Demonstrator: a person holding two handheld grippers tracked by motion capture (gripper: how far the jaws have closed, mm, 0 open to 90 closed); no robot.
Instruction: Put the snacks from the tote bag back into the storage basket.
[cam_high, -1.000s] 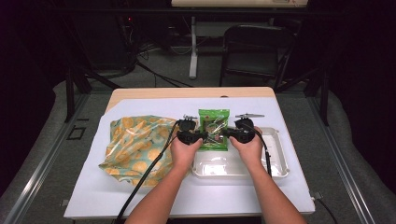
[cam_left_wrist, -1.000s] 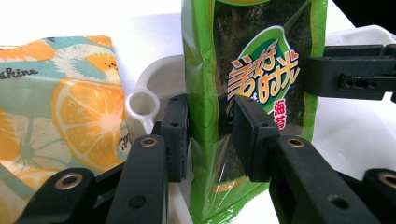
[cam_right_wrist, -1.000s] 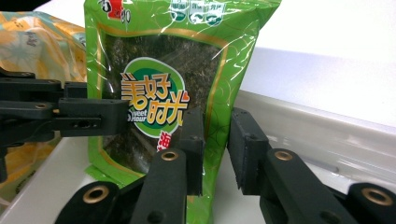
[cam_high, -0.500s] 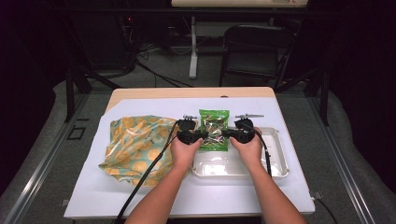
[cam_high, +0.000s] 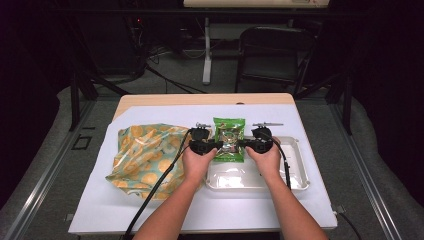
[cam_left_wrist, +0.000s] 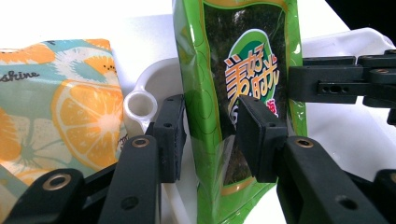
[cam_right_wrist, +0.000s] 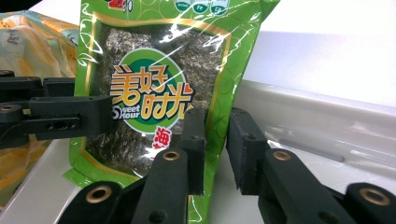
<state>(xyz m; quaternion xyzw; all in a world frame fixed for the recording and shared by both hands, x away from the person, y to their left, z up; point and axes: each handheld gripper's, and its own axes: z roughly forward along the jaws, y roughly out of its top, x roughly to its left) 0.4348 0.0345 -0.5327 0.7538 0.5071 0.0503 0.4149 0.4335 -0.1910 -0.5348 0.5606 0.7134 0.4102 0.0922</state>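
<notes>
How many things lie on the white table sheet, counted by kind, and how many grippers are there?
Green seaweed packet: 1
Orange-print bag: 1
Clear plastic tray: 1
Grippers: 2, left gripper and right gripper
Total: 5

light: bright tabletop, dark surroundings | glare: shiny wrapper (cam_right_wrist: 159, 93) | focus: high view soft

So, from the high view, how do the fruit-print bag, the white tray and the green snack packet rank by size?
1. Fruit-print bag and white tray: close; hands cover part of the tray, so I won't rank them.
2. Green snack packet, clearly smallest.
</notes>
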